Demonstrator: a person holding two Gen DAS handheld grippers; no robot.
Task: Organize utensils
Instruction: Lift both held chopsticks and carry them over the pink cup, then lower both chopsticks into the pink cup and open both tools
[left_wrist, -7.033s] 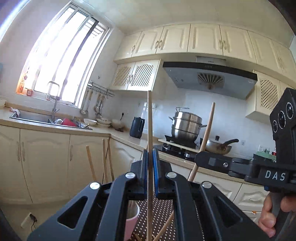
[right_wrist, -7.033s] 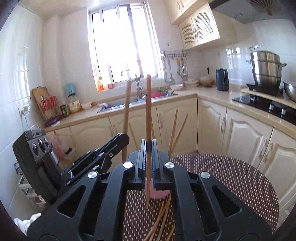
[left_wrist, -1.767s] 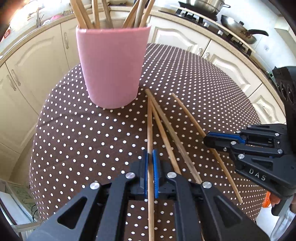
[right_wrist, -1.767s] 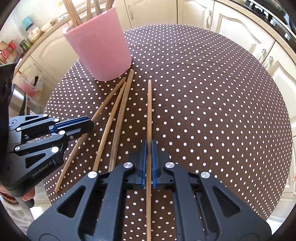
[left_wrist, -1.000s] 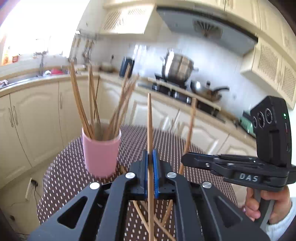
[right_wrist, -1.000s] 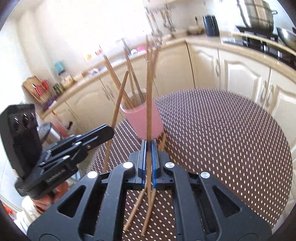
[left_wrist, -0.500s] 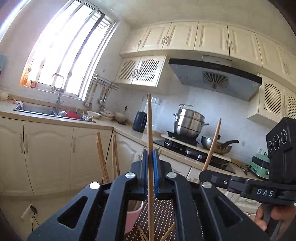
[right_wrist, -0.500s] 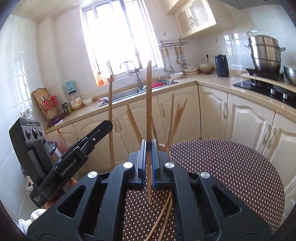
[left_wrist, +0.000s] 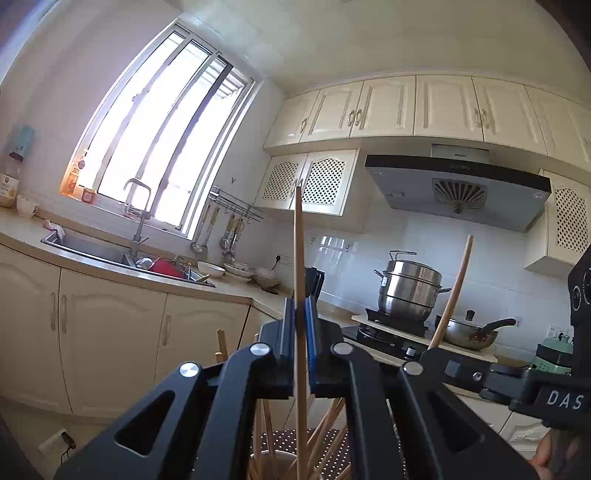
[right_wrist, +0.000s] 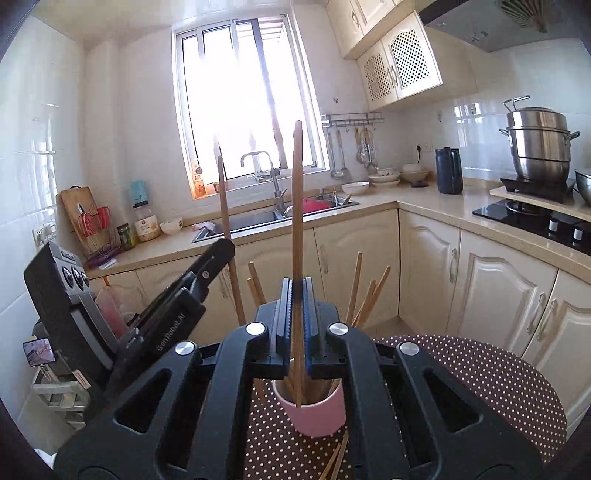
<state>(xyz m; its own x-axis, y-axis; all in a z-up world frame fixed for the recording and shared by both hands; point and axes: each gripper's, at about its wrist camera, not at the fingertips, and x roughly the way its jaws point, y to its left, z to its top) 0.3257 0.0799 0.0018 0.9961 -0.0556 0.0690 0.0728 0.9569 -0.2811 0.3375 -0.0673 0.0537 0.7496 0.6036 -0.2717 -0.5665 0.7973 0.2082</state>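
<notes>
- Chopsticks are the task's things; in the left wrist view one chopstick (left_wrist: 298, 280) stands upright, pinched between the blue-edged pads of the left gripper (left_wrist: 301, 325), its top toward 12 o'clock and its lower end running down among the other sticks at 6 o'clock
- Left gripper's jaws are closed tight on that stick, with no gap showing on either side of it
- Below the jaws a bundle of chopsticks (left_wrist: 325, 435) fans out of the cup (left_wrist: 275, 459), of which only the pale rim shows, standing on the dotted tablecloth (left_wrist: 284, 439)
- At 3 o'clock the right gripper (left_wrist: 430, 356) shows from the side, holding a second chopstick (left_wrist: 452, 295) that leans slightly toward 1 o'clock in front of the steel pot (left_wrist: 408, 291) and the pan (left_wrist: 467, 332)
- In the right wrist view the right gripper (right_wrist: 295, 314) is clamped on its chopstick (right_wrist: 296, 206), which stands near upright with its lower end inside the pink cup (right_wrist: 317, 413)
- Pink cup sits at 6 o'clock just below the jaws, on the brown dotted tablecloth (right_wrist: 480, 384), with more sticks (right_wrist: 364, 295) fanning out toward 1 o'clock
- Loose chopsticks (right_wrist: 334, 461) lie on the cloth just at 6 o'clock of the cup
- At 9 o'clock the left gripper (right_wrist: 225, 247) holds its chopstick (right_wrist: 227, 229) upright, its jaws shut on it, before the sink (right_wrist: 258, 218)
</notes>
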